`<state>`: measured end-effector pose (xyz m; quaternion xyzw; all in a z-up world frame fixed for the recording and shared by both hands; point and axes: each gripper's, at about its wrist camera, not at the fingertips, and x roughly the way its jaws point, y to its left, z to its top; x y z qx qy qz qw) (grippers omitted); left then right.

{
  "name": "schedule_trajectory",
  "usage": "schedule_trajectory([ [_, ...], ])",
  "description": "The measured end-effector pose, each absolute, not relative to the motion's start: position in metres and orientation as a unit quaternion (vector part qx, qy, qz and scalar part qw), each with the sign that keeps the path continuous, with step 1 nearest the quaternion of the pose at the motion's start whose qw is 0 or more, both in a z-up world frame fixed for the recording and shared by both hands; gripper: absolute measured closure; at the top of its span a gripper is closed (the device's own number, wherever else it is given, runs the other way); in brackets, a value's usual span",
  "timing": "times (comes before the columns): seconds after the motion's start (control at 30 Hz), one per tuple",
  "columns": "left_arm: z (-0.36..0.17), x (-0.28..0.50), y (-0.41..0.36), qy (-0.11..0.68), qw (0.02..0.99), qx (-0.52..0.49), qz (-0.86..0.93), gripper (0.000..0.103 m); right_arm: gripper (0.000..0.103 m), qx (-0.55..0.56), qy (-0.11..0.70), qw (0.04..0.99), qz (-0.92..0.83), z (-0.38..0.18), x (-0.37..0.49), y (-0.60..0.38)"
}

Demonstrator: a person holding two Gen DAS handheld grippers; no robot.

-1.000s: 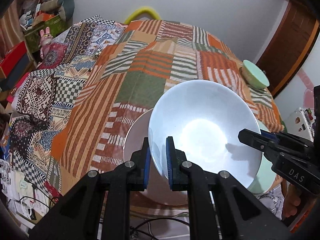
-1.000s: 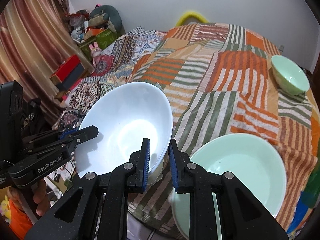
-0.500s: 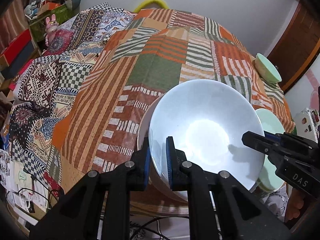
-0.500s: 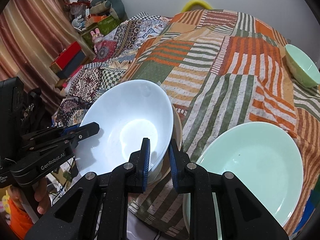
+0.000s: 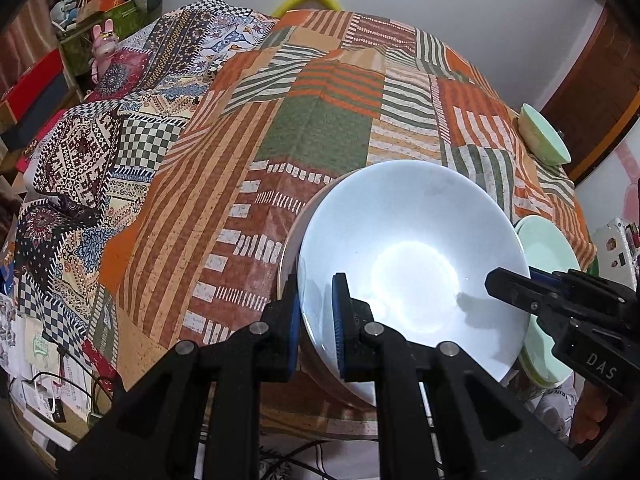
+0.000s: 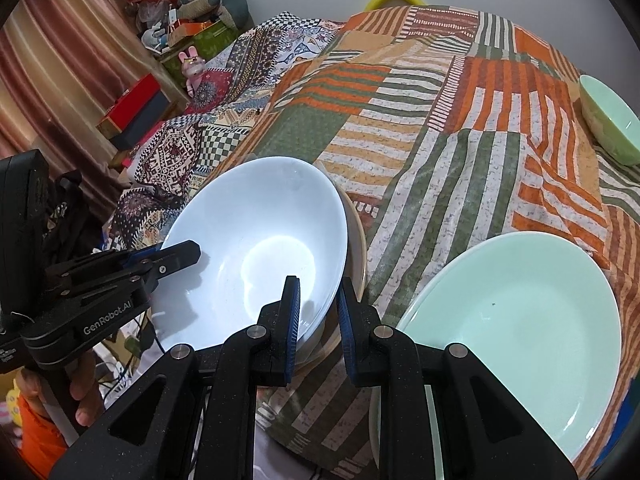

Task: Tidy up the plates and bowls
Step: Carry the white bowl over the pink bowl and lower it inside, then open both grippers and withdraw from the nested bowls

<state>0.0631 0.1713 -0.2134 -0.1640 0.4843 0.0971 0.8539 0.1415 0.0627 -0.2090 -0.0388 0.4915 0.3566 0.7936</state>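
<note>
Left gripper (image 5: 316,312): its fingers are being kept clamped on the near-left rim of the wide pale-blue ceramic bowl (image 5: 412,272).
Bowl: it is being held just over a beige plate (image 5: 289,256) on the patchwork-covered tabletop (image 5: 320,128).
Right gripper (image 6: 318,312): its fingers are being pressed on the bowl's opposite rim.
Neighbours: a mint-green plate (image 6: 520,320) is lying just beside; a small mint-green bowl (image 6: 610,128) is sitting well apart.
Risk: if one grip is released early, the bowl is likely being tipped, chipping the plate.
</note>
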Motion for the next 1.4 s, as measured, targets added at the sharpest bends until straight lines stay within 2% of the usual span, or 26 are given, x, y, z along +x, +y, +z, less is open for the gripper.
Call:
schedule_trajectory([
  [0.63, -0.21, 0.064, 0.171, 0.48, 0.857, -0.15, 0.113, 0.091, 0.083, -0.064, 0.465, 0.809, 0.354, -0.196, 0.139, 0.062],
  [0.77, -0.204, 0.064, 0.17, 0.476, 0.86, -0.142, 0.118, 0.088, 0.071, -0.06, 0.445, 0.817, 0.362, -0.186, 0.138, 0.057],
  [1.13, -0.157, 0.067, 0.148, 0.439, 0.885, -0.121, 0.1, 0.088, 0.071, -0.037, 0.432, 0.834, 0.342, -0.173, 0.147, 0.025],
  [1.2, -0.144, 0.07, 0.138, 0.426, 0.893, -0.113, 0.093, 0.084, 0.071, -0.029, 0.426, 0.839, 0.336, -0.168, 0.15, 0.013],
  [1.27, -0.13, 0.074, 0.128, 0.411, 0.902, -0.106, 0.086, 0.071, 0.07, -0.02, 0.419, 0.846, 0.328, -0.161, 0.152, -0.001],
  [1.4, -0.101, 0.083, 0.106, 0.377, 0.919, -0.094, 0.068, 0.058, 0.07, 0.003, 0.399, 0.865, 0.305, -0.146, 0.16, -0.038],
])
